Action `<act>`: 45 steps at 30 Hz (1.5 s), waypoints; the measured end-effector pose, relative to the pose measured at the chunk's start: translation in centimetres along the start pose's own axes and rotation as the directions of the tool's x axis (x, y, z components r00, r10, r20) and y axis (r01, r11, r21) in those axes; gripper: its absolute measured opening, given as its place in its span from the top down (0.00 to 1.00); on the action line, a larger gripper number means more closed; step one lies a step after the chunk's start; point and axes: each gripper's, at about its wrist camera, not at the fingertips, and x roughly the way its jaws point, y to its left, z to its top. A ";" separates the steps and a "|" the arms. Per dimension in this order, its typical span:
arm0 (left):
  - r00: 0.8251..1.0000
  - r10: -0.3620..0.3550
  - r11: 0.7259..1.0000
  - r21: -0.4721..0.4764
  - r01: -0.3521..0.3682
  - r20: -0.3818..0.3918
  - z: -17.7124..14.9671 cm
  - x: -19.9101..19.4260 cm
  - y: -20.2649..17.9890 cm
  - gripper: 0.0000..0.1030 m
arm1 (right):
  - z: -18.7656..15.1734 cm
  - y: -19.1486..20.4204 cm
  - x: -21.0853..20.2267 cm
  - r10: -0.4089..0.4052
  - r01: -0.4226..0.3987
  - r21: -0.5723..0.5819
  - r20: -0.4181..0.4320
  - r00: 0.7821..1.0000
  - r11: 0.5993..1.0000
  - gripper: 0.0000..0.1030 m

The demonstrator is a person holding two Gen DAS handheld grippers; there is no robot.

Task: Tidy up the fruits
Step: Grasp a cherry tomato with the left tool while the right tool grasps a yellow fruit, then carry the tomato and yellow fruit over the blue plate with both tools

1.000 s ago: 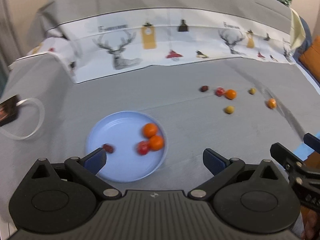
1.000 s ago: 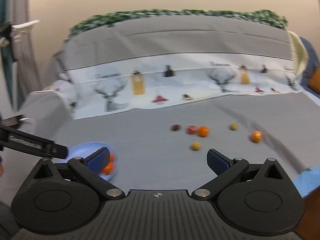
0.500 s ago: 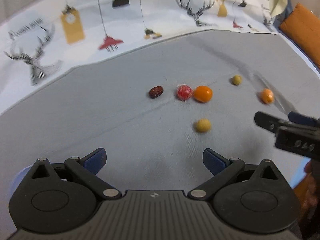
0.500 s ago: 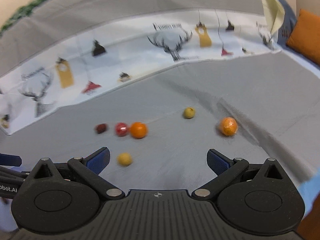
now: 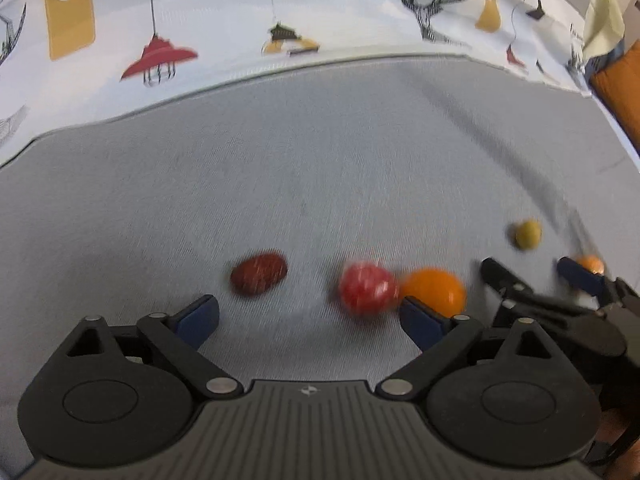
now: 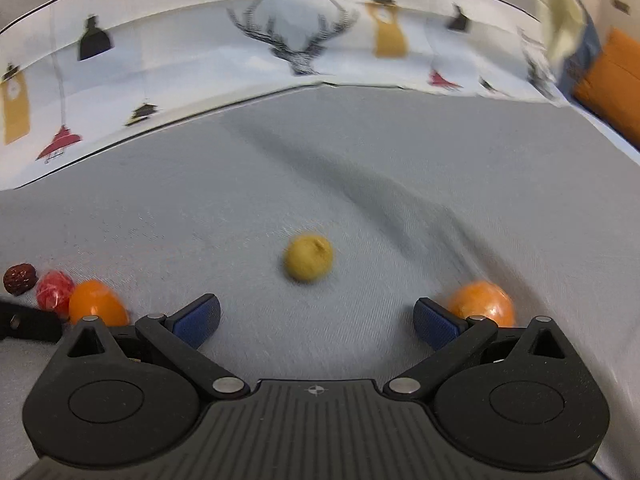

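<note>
On the grey cloth, a dark red date (image 5: 259, 273), a red fruit (image 5: 366, 289) and an orange fruit (image 5: 434, 290) lie in a row just beyond my open left gripper (image 5: 308, 318); the red fruit sits nearest its gap. A yellow-green fruit (image 5: 528, 233) lies further right. My right gripper (image 6: 316, 320) is open, with the yellow-green fruit (image 6: 308, 257) ahead of its gap and a second orange fruit (image 6: 482, 305) behind its right fingertip. The date (image 6: 19, 278), red fruit (image 6: 54, 293) and orange fruit (image 6: 96, 307) show at far left there. The right gripper (image 5: 540, 280) appears in the left wrist view.
A white cloth printed with deer and lamps (image 5: 280, 20) runs along the far side of the grey surface. An orange cushion (image 6: 608, 76) sits at the far right. A crease in the grey cloth (image 6: 380, 192) runs diagonally toward the right orange fruit.
Both grippers have moved forward and down toward the scattered fruits, which look much larger now. The blue plate has left both views. Both grippers stay open.
</note>
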 end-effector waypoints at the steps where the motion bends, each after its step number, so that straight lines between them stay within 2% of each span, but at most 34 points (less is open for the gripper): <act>1: 1.000 -0.001 1.000 -0.001 0.001 0.009 0.2 0.0 -0.2 0.05 | 0.2 0.0 0.2 -0.002 0.002 0.001 0.006 1.000 1.000 0.01; 3: 1.000 -0.014 1.000 -0.005 0.014 0.027 0.6 0.0 -0.4 0.09 | 0.4 0.1 0.5 -0.009 0.009 -0.001 0.021 1.000 1.000 0.01; 4: 0.999 -0.020 1.000 -0.004 0.020 0.030 0.8 0.1 -0.7 0.19 | 0.4 0.2 0.5 -0.012 0.012 -0.004 0.034 0.999 1.000 0.05; 5: 0.999 -0.029 1.000 0.006 0.029 0.028 0.9 0.2 -0.9 0.35 | 0.5 0.3 0.4 -0.011 0.011 -0.012 0.052 0.999 1.000 0.18; 6: 0.999 -0.042 0.999 0.024 0.042 0.033 0.9 0.2 -1.2 0.44 | 0.6 0.5 0.2 -0.010 0.012 -0.027 0.073 0.997 1.000 0.29; 7: 0.998 -0.056 0.998 0.041 0.054 0.036 0.8 0.0 -1.5 0.62 | 0.8 0.7 -0.1 -0.009 0.014 -0.049 0.083 0.997 0.999 0.59; 8: 0.998 -0.062 0.997 0.051 0.061 0.025 0.7 -0.2 -1.8 0.68 | 0.9 0.9 -0.3 -0.007 0.012 -0.063 0.074 0.997 0.998 0.74; 11: 0.998 -0.057 0.997 0.047 0.056 0.021 0.0 -1.3 -2.0 0.68 | 1.1 0.6 -1.6 -0.016 0.018 -0.042 0.057 0.998 0.999 0.74; 14: 0.998 -0.052 0.998 0.042 0.051 0.022 -1.1 -3.5 -1.6 0.68 | 1.5 0.3 -4.7 -0.029 0.029 0.003 0.105 0.994 1.000 0.74; 17: 0.999 -0.040 0.998 0.048 0.039 0.027 -2.6 -6.9 -0.9 0.68 | 2.3 0.2 -9.6 -0.003 -0.006 0.049 0.168 0.986 0.999 0.73; 19: 0.999 -0.033 0.999 0.044 0.031 0.039 -3.5 -9.8 -0.1 0.68 | 2.9 0.5 -14.1 0.016 -0.031 0.063 0.234 0.972 0.998 0.73; 23: 0.996 -0.028 1.000 0.001 0.028 0.083 -6.3 -17.2 2.1 0.68 | 2.9 0.3 -23.1 0.036 -0.070 0.082 0.362 0.931 0.994 0.73; 26: 0.993 0.009 1.000 -0.022 -0.007 0.118 -8.8 -22.5 3.9 0.68 | 1.7 0.7 -29.0 0.079 -0.110 0.053 0.411 0.908 0.993 0.73; 29: 0.990 0.054 0.998 -0.046 -0.048 0.133 -11.9 -26.9 5.6 0.68 | -0.6 1.9 -33.6 0.156 -0.176 0.014 0.394 0.906 0.984 0.73; 32: 0.989 0.076 0.995 -0.078 -0.067 0.130 -15.3 -30.4 7.2 0.68 | -3.6 3.9 -37.1 0.228 -0.234 -0.023 0.342 0.912 0.972 0.73; 34: 0.987 0.094 0.991 -0.101 -0.082 0.127 -17.6 -32.3 8.3 0.68 | -5.7 5.5 -39.3 0.277 -0.275 -0.053 0.315 0.908 0.960 0.73; 39: 0.989 0.104 0.987 -0.137 -0.088 0.107 -22.8 -35.5 10.3 0.68 | -9.8 9.7 -43.6 0.370 -0.352 -0.117 0.258 0.892 0.929 0.73; 45: 0.981 0.125 0.983 -0.153 -0.102 0.148 -26.8 -38.7 11.6 0.68 | -12.4 13.6 -46.9 0.445 -0.398 -0.221 0.237 0.864 0.890 0.73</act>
